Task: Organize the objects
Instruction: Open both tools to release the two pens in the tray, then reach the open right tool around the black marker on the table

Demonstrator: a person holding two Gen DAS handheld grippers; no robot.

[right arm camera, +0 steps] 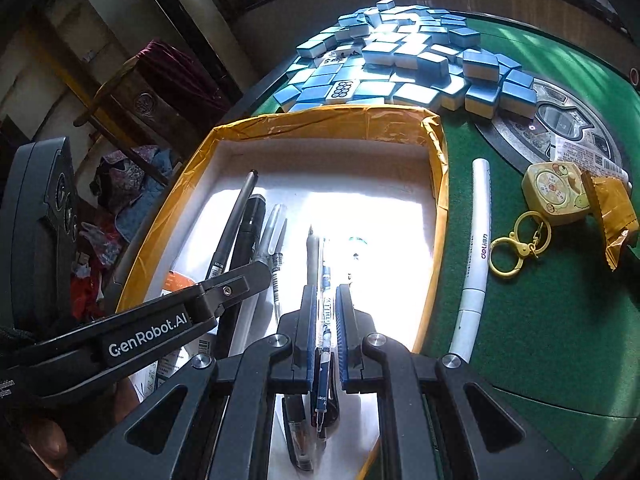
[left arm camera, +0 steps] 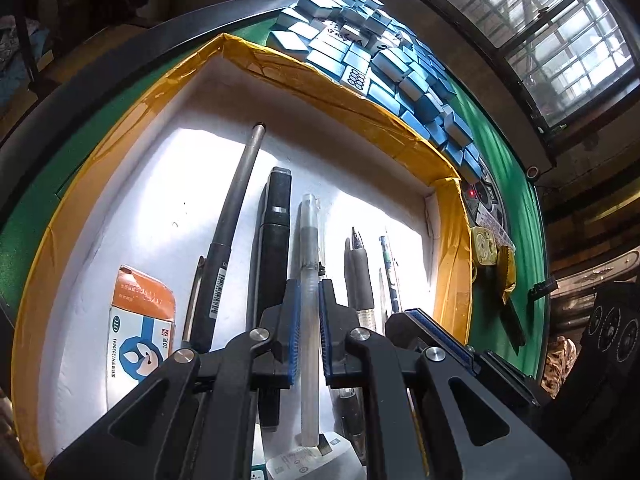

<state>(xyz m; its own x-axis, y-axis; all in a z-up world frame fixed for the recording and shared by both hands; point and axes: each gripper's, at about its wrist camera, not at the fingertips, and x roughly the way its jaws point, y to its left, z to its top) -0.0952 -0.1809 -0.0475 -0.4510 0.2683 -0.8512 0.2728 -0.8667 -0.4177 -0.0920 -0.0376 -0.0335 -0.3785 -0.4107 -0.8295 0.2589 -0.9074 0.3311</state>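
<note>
A white box with yellow-taped walls lies on the green table and holds several pens. My left gripper hangs over the box, its jaws narrowly apart on either side of a clear translucent pen; contact is unclear. My right gripper also hangs over the box, jaws narrowly apart around a blue pen. A long grey pen, a black marker and an orange-and-white medicine box lie in the box. The left gripper's body shows in the right wrist view.
A heap of blue-backed mahjong tiles lies beyond the box. A white Deli marker, a yellow keychain case with rings and an orange snack packet lie on the green felt to the right, near the table's round centre panel.
</note>
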